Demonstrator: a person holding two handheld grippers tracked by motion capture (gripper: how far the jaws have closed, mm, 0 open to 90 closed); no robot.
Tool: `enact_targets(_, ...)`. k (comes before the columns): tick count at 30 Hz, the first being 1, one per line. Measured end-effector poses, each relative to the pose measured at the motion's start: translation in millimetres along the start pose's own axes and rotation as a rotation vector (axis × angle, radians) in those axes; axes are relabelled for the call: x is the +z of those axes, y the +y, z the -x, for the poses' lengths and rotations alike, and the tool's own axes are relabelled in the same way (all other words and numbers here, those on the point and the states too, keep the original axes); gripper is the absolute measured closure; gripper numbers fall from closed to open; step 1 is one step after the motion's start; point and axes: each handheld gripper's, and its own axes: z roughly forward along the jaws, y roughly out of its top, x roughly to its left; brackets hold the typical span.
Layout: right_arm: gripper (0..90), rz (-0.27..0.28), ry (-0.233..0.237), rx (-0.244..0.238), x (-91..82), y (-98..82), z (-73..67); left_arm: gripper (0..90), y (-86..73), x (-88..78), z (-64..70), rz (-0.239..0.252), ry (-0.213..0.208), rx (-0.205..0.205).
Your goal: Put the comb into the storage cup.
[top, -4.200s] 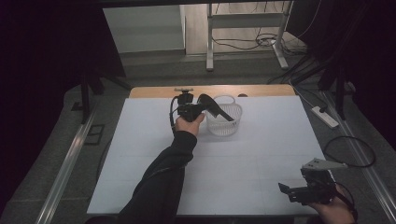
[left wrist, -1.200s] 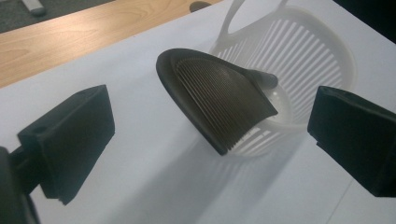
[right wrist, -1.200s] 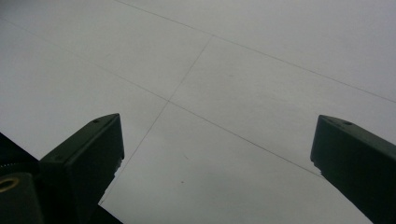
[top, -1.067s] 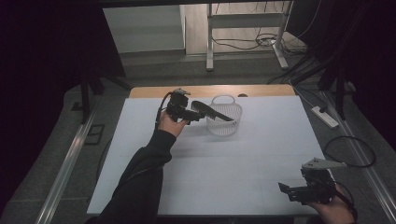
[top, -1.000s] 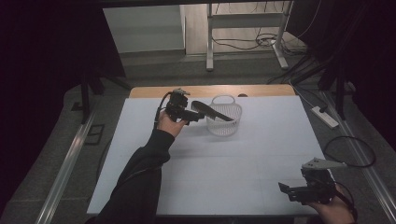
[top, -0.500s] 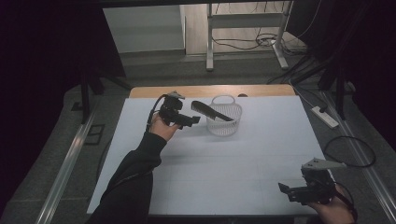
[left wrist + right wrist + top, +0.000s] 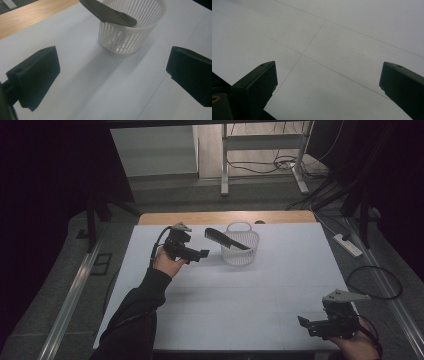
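While the high view looks down on the white table [image 7: 215, 295], the left gripper [image 7: 200, 254] is held above the far left part of it, just beside the white basket [image 7: 241, 254] and not touching it. Its jaws point toward the basket and hold nothing. A black comb [image 7: 227, 240] lies across the basket — one end is inside, on the far rim, and the other end sticks out over the near-left rim into the air. The basket stands upright near the far edge, where a strip of bare wood [image 7: 200, 217] shows behind the white sheet. The right gripper [image 7: 306, 324] is at the near right corner of the table, well apart from the basket, with its grey plate on top and a cable behind it.

From the left gripper view, the two black jaws stand wide apart at the left and right edges, released, with only the table surface between them. The basket [image 7: 130, 37] is ahead and a little above the middle, and the comb [image 7: 107, 12] rests tilted on its rim, its dark flat handle reaching out to the upper left.

From the right gripper view, the jaws are also spread wide and empty — between them there is the plain white sheet [image 7: 332, 50] with thin fold lines crossing it.
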Motion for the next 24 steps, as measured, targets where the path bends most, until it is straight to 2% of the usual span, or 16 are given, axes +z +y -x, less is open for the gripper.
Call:
enact_targets(10, 1.5, 0.003, -0.005, -0.010, -0.2, 0.3, -1.7, 0.0, -12.6, -8.8, 3.5, 0.017, -0.017, -0.005)
enact_targets(24, 1.3, 0.008, -0.008, -0.021, -0.4, 0.4, -2.8, 0.0, -28.3, -19.3, 8.3, 0.018, -0.017, -0.009)
